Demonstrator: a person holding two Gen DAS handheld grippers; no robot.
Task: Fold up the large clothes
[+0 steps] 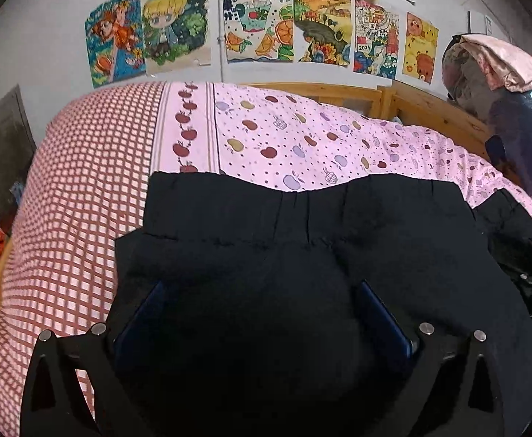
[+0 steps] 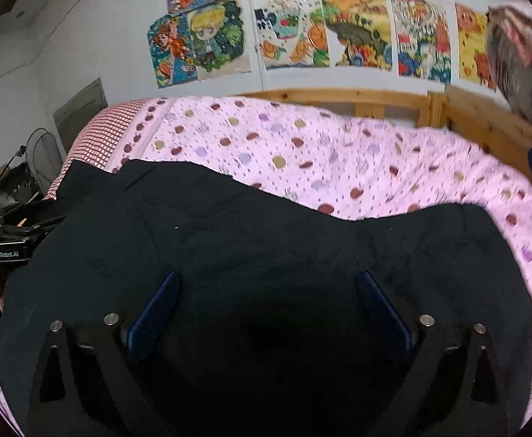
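A large black garment (image 1: 266,225) lies on the pink bed, its pleated band toward the far side. In the left wrist view it bulges up between my left gripper's (image 1: 262,313) blue fingers (image 1: 382,317), which stand wide apart over it. The same garment (image 2: 266,233) fills the right wrist view, where my right gripper (image 2: 266,306) is also open, its blue pads (image 2: 156,313) spread with dark cloth between them. Whether either one grips the cloth is hidden.
The bed has a pink apple-print sheet (image 1: 302,138) and a red checked part (image 1: 83,182), inside a wooden frame (image 1: 429,109). Drawings (image 1: 258,25) hang on the wall. A pile of clothes and a dark bag (image 1: 513,109) sit at the right. The other gripper's body (image 2: 3,247) shows at left.
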